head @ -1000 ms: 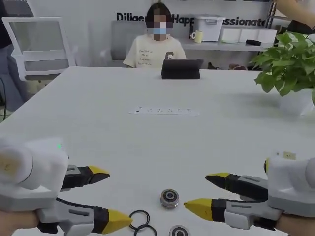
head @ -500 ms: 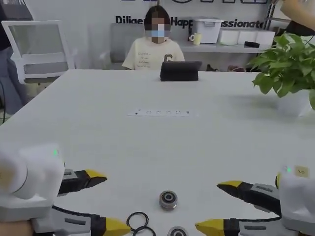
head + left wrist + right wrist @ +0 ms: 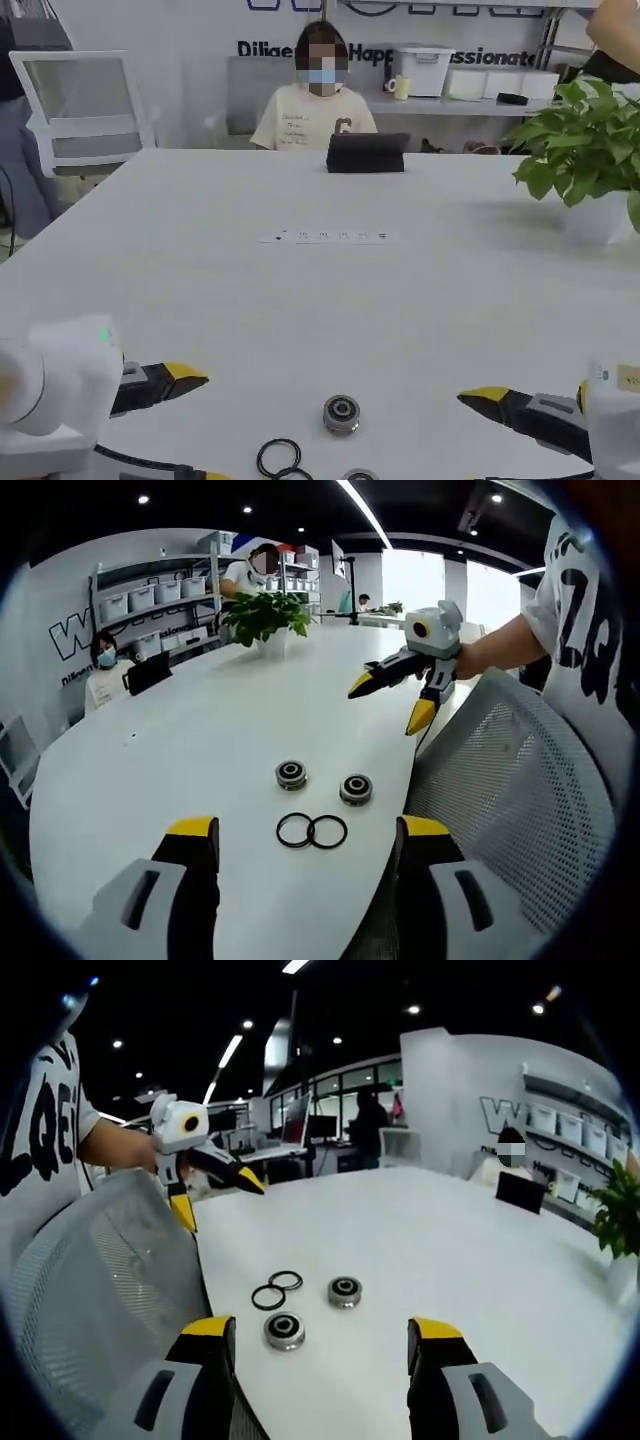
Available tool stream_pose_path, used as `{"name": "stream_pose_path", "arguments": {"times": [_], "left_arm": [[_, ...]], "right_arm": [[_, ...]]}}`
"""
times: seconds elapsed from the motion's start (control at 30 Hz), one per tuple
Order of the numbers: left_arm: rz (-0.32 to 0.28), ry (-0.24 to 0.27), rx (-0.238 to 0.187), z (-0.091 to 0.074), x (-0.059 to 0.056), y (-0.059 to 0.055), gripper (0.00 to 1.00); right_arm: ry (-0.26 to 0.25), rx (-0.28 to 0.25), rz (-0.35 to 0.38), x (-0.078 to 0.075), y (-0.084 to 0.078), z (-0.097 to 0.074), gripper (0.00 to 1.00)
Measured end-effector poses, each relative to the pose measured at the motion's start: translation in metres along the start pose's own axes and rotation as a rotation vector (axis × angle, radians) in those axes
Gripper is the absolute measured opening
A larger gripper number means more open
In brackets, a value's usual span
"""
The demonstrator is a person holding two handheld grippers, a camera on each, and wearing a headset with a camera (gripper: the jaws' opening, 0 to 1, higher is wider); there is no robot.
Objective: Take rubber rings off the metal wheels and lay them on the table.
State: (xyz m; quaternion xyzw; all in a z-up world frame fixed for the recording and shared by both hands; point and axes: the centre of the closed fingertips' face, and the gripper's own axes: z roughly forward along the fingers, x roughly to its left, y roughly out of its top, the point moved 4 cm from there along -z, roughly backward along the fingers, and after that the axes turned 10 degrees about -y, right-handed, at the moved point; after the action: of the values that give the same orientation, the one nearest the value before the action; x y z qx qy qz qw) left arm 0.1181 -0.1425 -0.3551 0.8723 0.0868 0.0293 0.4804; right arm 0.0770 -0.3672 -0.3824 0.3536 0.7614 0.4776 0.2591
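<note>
Left gripper (image 3: 307, 827): jaws wide apart, empty, touching nothing. Right gripper (image 3: 320, 1327): same, jaws wide apart, nothing held. Two black rubber rings (image 3: 312, 831) lie flat on the white surface (image 3: 300, 300) near its near edge, touching each other. One metal wheel (image 3: 342, 413) sits just beyond-right of them, the second wheel (image 3: 360, 476) right of them at the edge.

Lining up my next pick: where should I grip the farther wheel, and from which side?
Pinch the farther wheel across its outer rim, coming down from above: it lies flat, hub up. The right gripper probably suits, since the rings lie on its left.
</note>
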Motion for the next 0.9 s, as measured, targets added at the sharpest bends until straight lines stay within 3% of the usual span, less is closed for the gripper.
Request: {"name": "stream_pose_path", "arguments": {"times": [0.27, 0.9], "left_arm": [[-0.004, 0.0, 0.009, -0.002, -0.002, -0.004, 0.7], [0.005, -0.007, 0.005, -0.001, -0.002, -0.001, 0.7]], "right_arm": [[0.0, 0.011, -0.015, 0.0, -0.004, -0.005, 0.69], [-0.011, 0.022, -0.039, 0.0, -0.007, -0.011, 0.69]]}}
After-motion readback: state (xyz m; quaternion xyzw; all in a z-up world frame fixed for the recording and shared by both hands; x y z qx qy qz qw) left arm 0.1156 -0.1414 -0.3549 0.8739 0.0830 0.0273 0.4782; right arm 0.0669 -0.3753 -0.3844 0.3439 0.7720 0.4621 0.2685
